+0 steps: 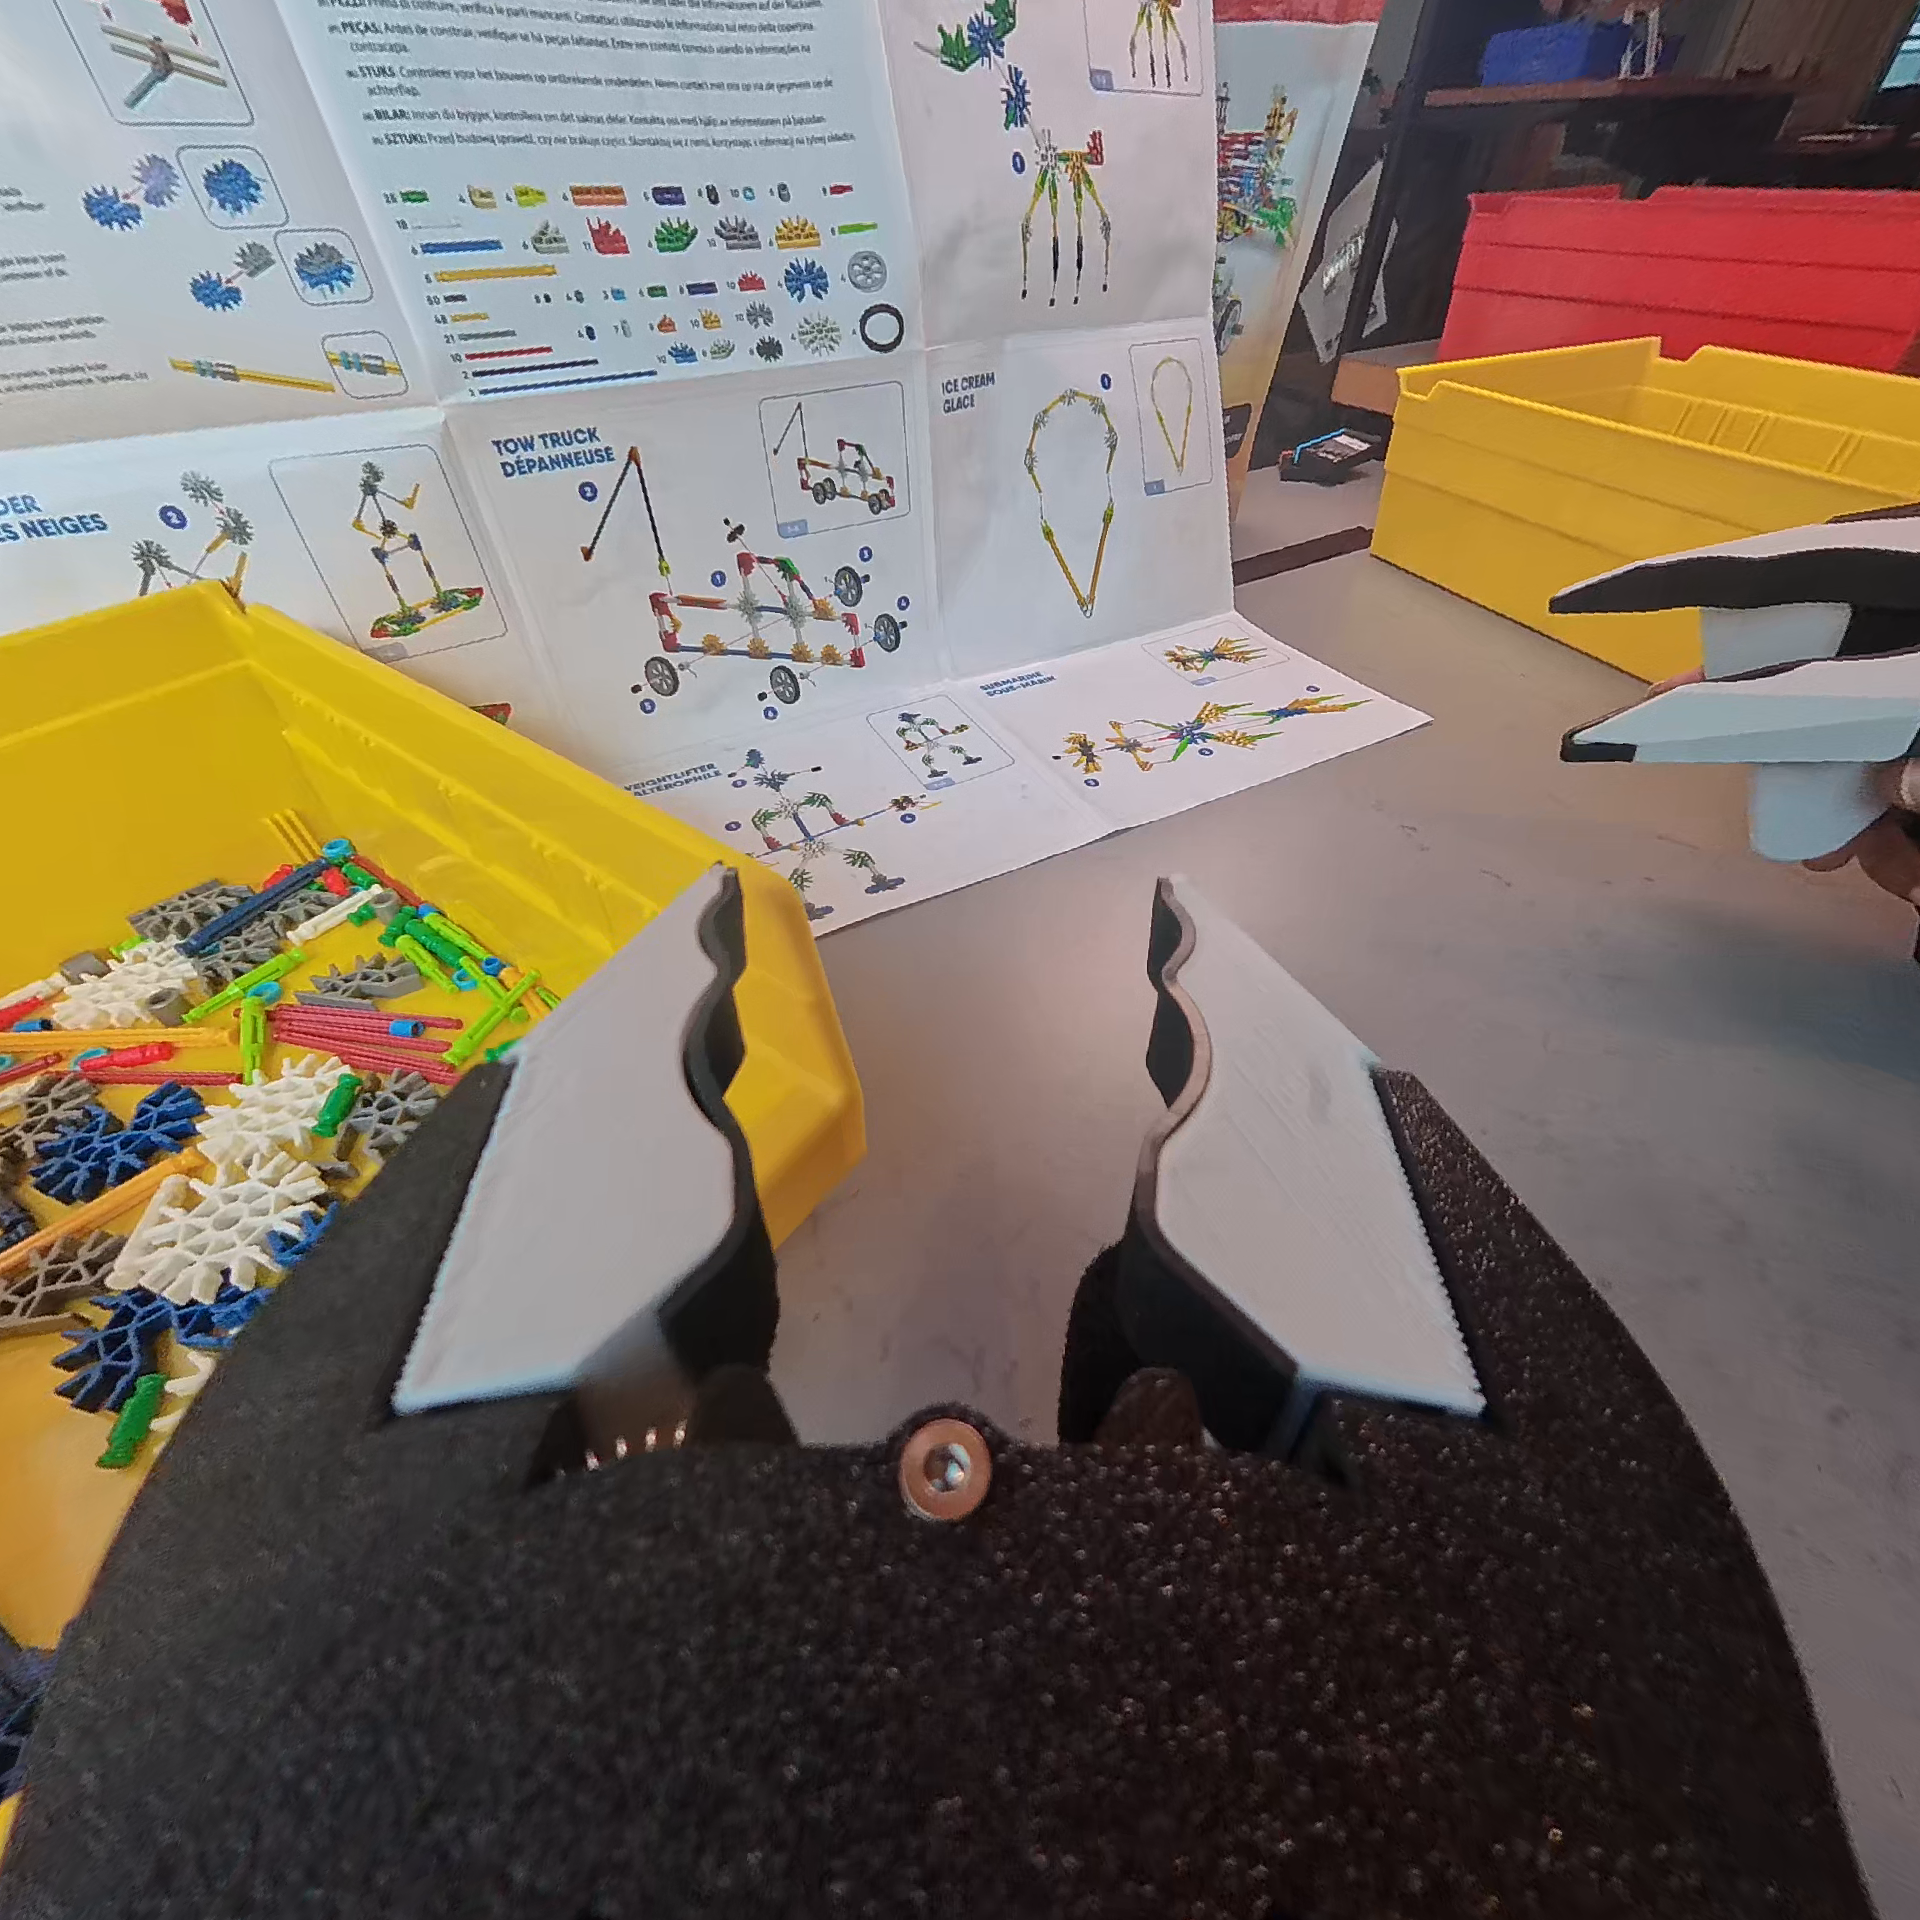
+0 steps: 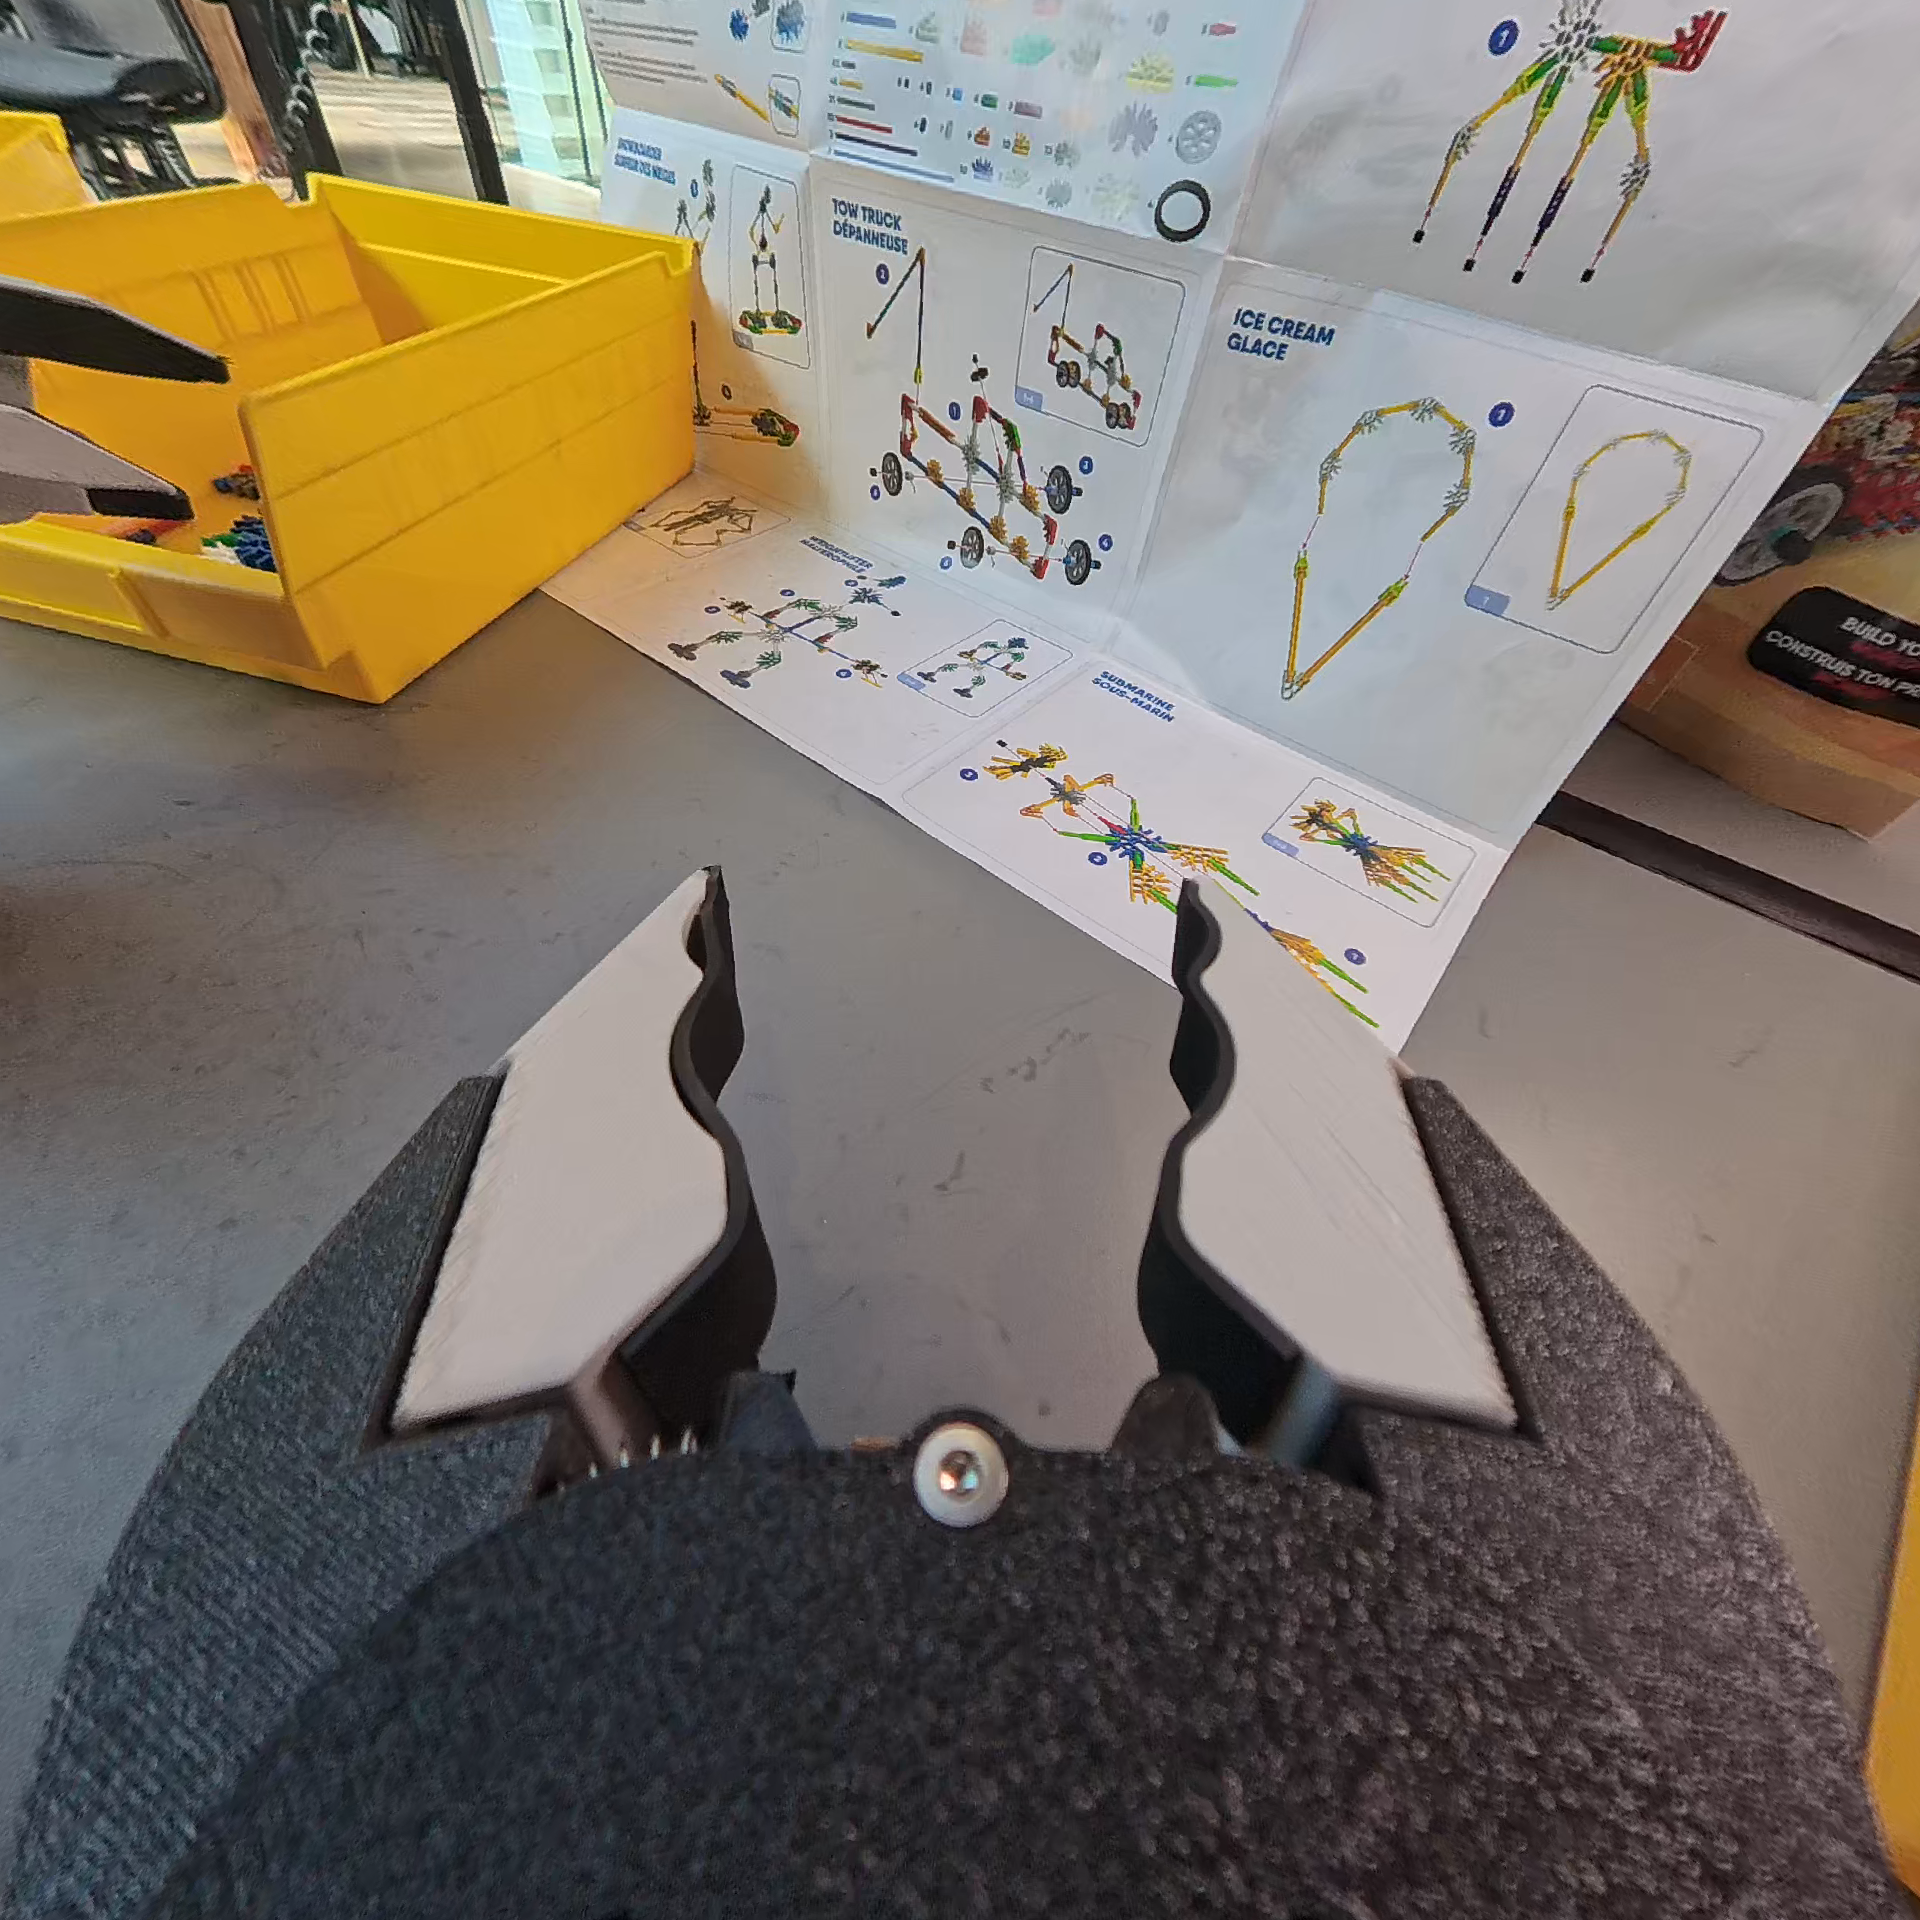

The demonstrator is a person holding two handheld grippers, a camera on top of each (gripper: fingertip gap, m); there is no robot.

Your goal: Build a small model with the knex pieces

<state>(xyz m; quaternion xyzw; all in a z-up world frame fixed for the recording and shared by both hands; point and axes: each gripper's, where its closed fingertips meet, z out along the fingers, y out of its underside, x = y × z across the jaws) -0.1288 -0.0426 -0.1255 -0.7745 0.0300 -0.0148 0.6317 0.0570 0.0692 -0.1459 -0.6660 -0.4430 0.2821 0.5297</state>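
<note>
yellow bin (image 1: 582,831) at left, loaded with loose construction rods and connectors (image 1: 239,1091) | left gripper (image 1: 945,904) beside bin wall, fingers spread, holding nothing | instruction sheet (image 2: 1299,499) propped behind on grey table (image 2: 312,987) | right gripper (image 2: 945,894) over bare table, fingers spread, empty | nothing assembled or lifted out.

Two two-finger tools with grey fingers and black pads are in view: the left tool (image 1: 945,904) at 6 o'clock and the right tool (image 1: 1558,675) at 3 o'clock. Yellow plastic bins number two: one (image 1: 436,769) at 9 o'clock with too many small rods and connectors to count, another (image 1: 1538,520) at 2 o'clock. One red plastic bin (image 1: 1683,270) sits at 1 o'clock. One folded white paper sheet (image 1: 665,436) stands at 12 o'clock.
</note>
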